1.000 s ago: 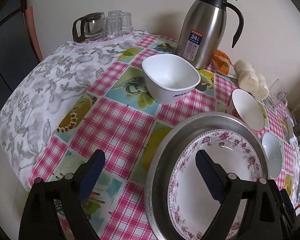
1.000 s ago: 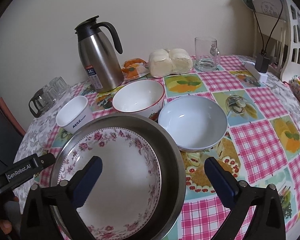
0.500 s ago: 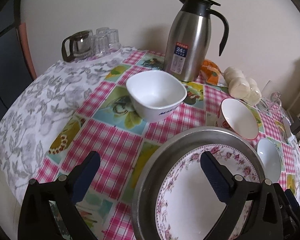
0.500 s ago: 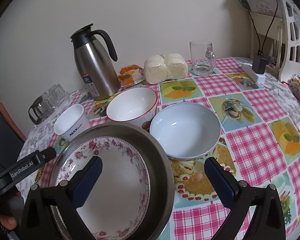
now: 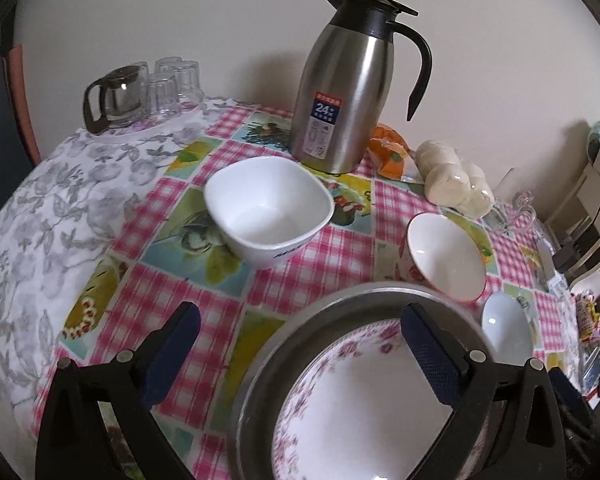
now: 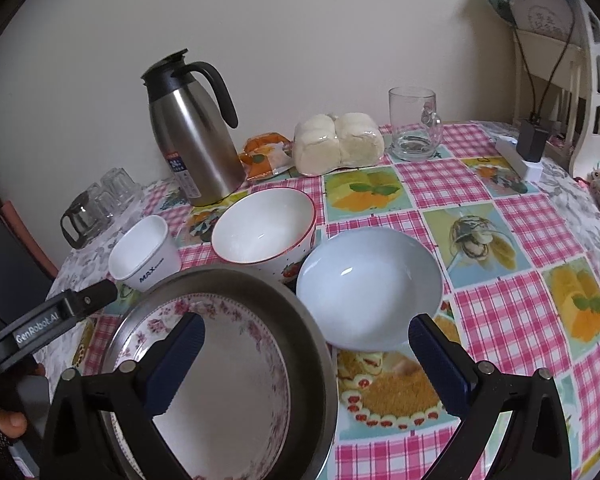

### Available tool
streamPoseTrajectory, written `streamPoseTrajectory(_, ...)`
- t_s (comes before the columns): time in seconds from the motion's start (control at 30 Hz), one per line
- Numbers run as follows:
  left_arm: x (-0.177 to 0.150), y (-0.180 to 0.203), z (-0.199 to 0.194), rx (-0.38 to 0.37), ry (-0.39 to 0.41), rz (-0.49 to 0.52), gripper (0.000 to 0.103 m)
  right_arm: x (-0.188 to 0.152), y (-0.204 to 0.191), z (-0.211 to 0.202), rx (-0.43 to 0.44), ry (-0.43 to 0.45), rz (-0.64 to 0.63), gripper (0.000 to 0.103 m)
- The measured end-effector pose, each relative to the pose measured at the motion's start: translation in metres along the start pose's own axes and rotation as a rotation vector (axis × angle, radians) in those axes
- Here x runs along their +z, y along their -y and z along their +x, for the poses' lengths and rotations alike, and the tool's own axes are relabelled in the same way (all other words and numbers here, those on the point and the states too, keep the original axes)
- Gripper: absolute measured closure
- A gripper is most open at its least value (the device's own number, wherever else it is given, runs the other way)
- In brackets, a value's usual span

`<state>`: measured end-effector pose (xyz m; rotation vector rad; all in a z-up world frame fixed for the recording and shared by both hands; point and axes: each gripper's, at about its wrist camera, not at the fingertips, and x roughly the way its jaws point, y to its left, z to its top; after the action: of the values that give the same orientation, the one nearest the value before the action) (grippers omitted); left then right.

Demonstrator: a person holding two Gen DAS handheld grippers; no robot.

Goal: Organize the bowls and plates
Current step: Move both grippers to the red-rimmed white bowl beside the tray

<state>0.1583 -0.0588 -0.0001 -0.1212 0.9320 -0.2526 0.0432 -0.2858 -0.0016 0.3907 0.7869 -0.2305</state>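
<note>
Crowding the floral plate (image 6: 220, 380): steel pan (image 6: 300, 320), three bowls, thermos (image 6: 192, 136).

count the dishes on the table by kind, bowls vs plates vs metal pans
Bowls: 3, the square white bowl, the round white bowl with a red rim, the shallow pale blue bowl
Plates: 1, the white plate with pink flowers
Metal pans: 1, the round steel pan that holds the plate
Total: 5
</note>
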Motion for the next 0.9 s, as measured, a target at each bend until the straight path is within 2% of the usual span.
streamPoseTrajectory(0.13,0.019,0.005,0.005,-0.073,-0.021,-0.011,0.003,0.013,-0.001,0.007,0.019,-0.01,-0.023,0.0)
streamPoseTrajectory(0.5,0.073,0.05,0.003,-0.096,0.005,0.156,0.003,0.067,0.005,0.021,-0.003,-0.02,-0.043,0.0)
streamPoseTrajectory(0.77,0.096,0.072,0.027,-0.123,-0.103,0.162,0.003,0.1,0.008,0.044,0.03,-0.082,-0.005,0.0)
streamPoseTrajectory(0.9,0.097,0.074,0.044,-0.117,-0.151,0.135,0.003,0.105,0.006,0.06,-0.001,-0.12,-0.006,0.002)
